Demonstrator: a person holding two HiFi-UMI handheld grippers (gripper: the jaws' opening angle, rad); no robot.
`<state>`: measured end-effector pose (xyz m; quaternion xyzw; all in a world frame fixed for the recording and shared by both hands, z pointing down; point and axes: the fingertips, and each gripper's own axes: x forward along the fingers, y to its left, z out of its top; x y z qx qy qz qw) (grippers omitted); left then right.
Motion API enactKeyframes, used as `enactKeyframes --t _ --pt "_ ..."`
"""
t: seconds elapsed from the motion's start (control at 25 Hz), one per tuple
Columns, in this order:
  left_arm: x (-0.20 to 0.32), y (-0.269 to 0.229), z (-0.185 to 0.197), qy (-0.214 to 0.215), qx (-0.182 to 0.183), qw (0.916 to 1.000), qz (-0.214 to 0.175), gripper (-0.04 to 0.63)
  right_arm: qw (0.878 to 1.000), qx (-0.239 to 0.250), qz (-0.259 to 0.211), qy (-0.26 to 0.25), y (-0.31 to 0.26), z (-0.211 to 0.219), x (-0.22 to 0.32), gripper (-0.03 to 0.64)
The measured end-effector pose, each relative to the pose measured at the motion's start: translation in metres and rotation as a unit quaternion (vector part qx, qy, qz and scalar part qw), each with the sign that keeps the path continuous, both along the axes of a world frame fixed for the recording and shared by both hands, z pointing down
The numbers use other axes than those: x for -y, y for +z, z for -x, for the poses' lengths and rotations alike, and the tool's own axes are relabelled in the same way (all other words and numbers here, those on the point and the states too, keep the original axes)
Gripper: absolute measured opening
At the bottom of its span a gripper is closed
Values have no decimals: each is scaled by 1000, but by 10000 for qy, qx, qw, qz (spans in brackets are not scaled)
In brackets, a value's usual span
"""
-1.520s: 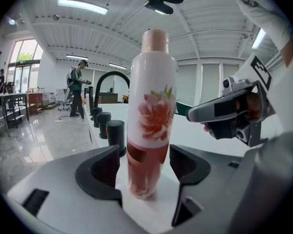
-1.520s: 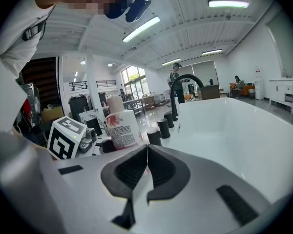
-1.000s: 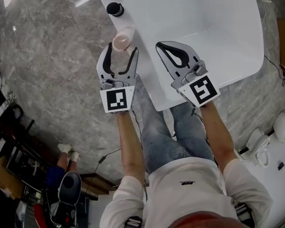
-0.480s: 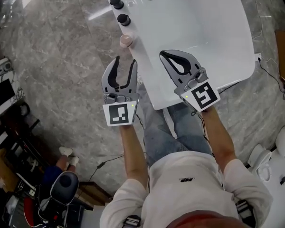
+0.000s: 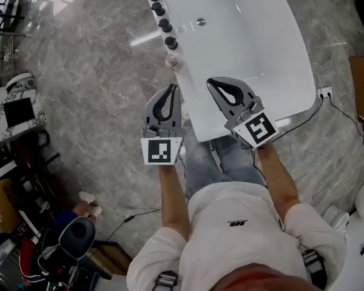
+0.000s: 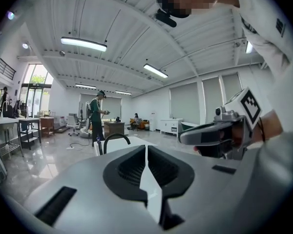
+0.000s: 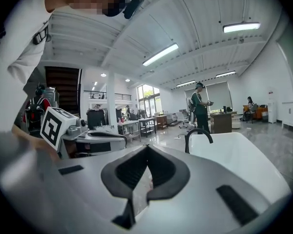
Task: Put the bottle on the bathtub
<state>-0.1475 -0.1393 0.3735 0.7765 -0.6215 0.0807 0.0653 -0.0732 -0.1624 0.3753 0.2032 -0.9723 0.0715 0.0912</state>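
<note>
The bottle (image 5: pixel 171 60) stands on the bathtub (image 5: pixel 273 59) rim, at its outer edge just beside the last of the black knobs (image 5: pixel 165 24). A nudge from the left claw (image 5: pixel 172 88), the nearer one, would likely tip it onto the floor (image 5: pixel 91 102). That claw's jaws have just been closing and meet on nothing; the right claw (image 5: pixel 213 82) is closed and empty too. The rim looks narrow and glossy, probably slick. Polished grey marble surrounds the tub, and a cable (image 5: pixel 337 105) trails at the right — a trip risk in this bright, open hall.
</note>
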Motion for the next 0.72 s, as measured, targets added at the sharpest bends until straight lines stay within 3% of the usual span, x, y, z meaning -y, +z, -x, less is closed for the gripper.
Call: enactKeyframes --t 0.44,0.72 --pt "-36 -73 -26 -155 -87 9997 -161 14 9999 33 -130 -57 -63 -25 -35 -6" --pt "-52 -95 -26 -97 64 9998 -164 14 9998 81 -172 -9 -85 -26 -48 -6"
